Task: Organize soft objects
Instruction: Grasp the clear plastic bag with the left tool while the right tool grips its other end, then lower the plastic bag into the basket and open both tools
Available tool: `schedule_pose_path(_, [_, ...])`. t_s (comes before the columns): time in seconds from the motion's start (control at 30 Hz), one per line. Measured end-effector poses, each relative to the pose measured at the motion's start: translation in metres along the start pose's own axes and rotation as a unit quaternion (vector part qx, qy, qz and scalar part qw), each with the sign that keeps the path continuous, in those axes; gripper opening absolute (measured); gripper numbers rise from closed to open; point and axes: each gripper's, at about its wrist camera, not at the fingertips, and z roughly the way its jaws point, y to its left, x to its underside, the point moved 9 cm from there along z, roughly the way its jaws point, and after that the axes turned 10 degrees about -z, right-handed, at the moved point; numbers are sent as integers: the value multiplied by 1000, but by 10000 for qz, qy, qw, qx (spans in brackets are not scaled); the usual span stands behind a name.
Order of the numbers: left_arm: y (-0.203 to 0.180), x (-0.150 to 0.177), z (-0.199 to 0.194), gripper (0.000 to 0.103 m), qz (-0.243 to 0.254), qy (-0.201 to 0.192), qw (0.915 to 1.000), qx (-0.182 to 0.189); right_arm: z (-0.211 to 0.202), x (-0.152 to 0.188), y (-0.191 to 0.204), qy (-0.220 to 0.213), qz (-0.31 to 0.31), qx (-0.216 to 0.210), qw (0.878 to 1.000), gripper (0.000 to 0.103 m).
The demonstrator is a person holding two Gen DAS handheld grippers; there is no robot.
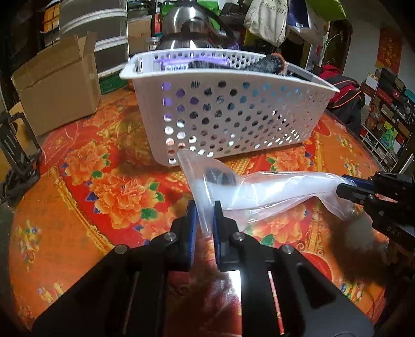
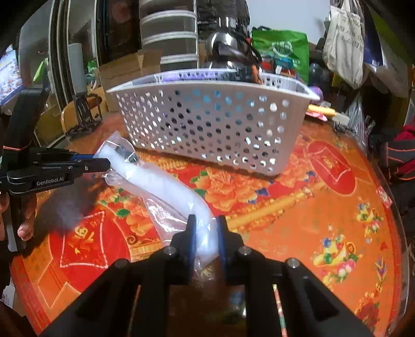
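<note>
A clear plastic bag with something white and soft inside (image 1: 272,190) hangs between my two grippers above the table. My left gripper (image 1: 205,212) is shut on one end of the bag. My right gripper (image 2: 206,228) is shut on the other end of the bag (image 2: 166,184). The right gripper shows in the left wrist view (image 1: 347,188), and the left gripper shows in the right wrist view (image 2: 101,162). A white perforated basket (image 1: 233,114) stands just beyond the bag and holds dark and purple items; it also shows in the right wrist view (image 2: 212,124).
The round table wears a red and orange floral cloth (image 1: 103,186). A cardboard box (image 1: 57,83) stands at the back left. A steel kettle (image 1: 186,26) sits behind the basket. Shelves and hanging bags (image 1: 269,20) crowd the background.
</note>
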Motion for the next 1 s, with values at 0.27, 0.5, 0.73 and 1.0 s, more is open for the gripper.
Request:
schedule_pose_path(0.27, [1,-7,-14,9,13,-215,9998,36,-8,-6,0,-245,7,35,9997,13])
schedule_pose_path(0.5, [-1,-9,-24,9,77,-351,9993,45,-11,-8,-2,-336,43,100,9994,13])
schedule_pose_path(0.73, [-10,-14,-51,9,171,-650,9977,83,-27,-18,-7,-468,40,175,9987,13])
schedule_pose_path(1.0, [-21,-51,-113,9,66,-1016,9943,320,-85,-78,-16,-953,-231,404,9944,13])
